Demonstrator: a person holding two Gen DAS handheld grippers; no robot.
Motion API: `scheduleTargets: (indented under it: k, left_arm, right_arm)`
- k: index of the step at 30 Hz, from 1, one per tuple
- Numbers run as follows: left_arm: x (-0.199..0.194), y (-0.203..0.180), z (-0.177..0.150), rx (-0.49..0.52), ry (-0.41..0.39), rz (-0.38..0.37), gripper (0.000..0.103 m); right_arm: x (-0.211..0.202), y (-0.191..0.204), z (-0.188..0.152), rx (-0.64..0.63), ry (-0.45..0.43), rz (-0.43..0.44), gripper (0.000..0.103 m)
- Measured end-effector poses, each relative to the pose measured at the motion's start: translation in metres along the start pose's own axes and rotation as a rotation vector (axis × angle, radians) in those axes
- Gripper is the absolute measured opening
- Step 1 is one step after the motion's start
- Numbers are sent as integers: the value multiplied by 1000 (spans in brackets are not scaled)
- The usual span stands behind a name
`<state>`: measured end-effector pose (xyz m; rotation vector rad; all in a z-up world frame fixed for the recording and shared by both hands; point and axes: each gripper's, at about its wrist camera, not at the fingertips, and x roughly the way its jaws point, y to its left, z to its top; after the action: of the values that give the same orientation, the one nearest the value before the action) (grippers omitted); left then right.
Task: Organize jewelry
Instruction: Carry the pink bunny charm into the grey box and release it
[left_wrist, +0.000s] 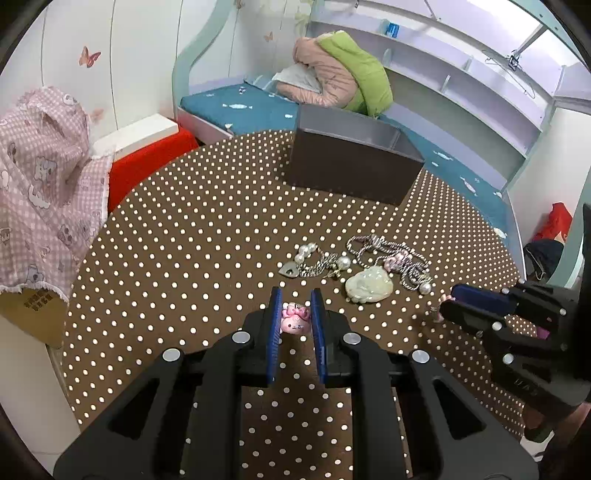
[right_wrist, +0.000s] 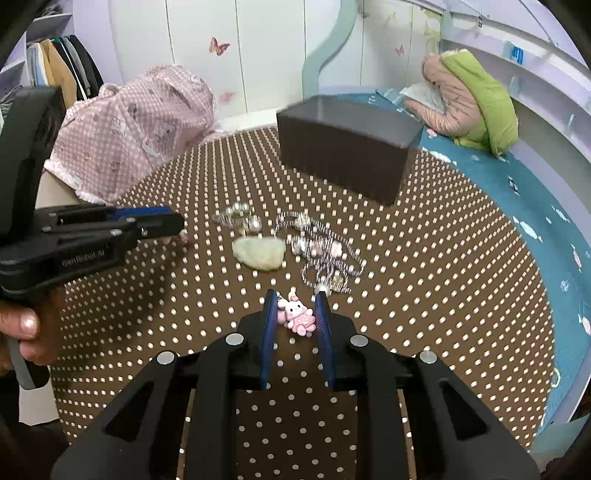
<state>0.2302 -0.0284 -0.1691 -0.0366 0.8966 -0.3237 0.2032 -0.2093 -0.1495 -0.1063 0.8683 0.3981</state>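
Observation:
On the brown polka-dot table (left_wrist: 184, 229), my left gripper (left_wrist: 296, 300) is shut on a round pink charm with a bow (left_wrist: 294, 320). From the right wrist view, the left gripper (right_wrist: 180, 222) shows a pink bit hanging under its tips. My right gripper (right_wrist: 296, 297) is shut on a pink bunny charm (right_wrist: 300, 315); it enters the left wrist view from the right (left_wrist: 446, 301). Beyond both lie a pale jade pendant (left_wrist: 367, 286), a pearl piece with a heart tag (left_wrist: 306, 258) and a striped cord necklace (left_wrist: 391, 254). A dark open box (left_wrist: 351, 166) stands at the back.
A pink checked cloth (left_wrist: 40, 177) covers something at the table's left edge, beside a red and white box (left_wrist: 147, 158). Behind the table is a blue bed (left_wrist: 251, 107) with bundled jackets (left_wrist: 343, 74). A person's hand (right_wrist: 22, 328) holds the left gripper's handle.

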Motion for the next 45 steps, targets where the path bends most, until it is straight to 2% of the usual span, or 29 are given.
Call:
scheduleTargets:
  k: [4, 9, 19, 24, 28, 33, 42, 45]
  left_arm:
    - [-14, 1, 13, 0, -35, -8, 16]
    - [-33, -7, 42, 29, -99, -11, 16]
    - [-63, -22, 134, 77, -266, 1, 16]
    - [-59, -29, 181, 96, -297, -22, 16]
    - [-41, -38, 208, 105, -271, -39, 16]
    - [-1, -42, 229, 97, -196, -60, 16]
    - [60, -42, 234, 79, -80, -72, 16]
    - [73, -40, 234, 73, -55, -67, 17]
  right_arm:
    - [-18, -3, 18, -2, -51, 7, 19]
    - [-38, -2, 53, -49, -128, -30, 19]
    - [-63, -30, 123, -69, -268, -71, 19]
    - [-61, -52, 157, -38, -283, -54, 19]
    - [-48, -67, 175, -10, -260, -47, 19]
    - [-18, -79, 186, 17, -199, -40, 19]
    - [39, -95, 179, 76, -63, -24, 20]
    - [45, -98, 176, 90, -40, -21, 20]
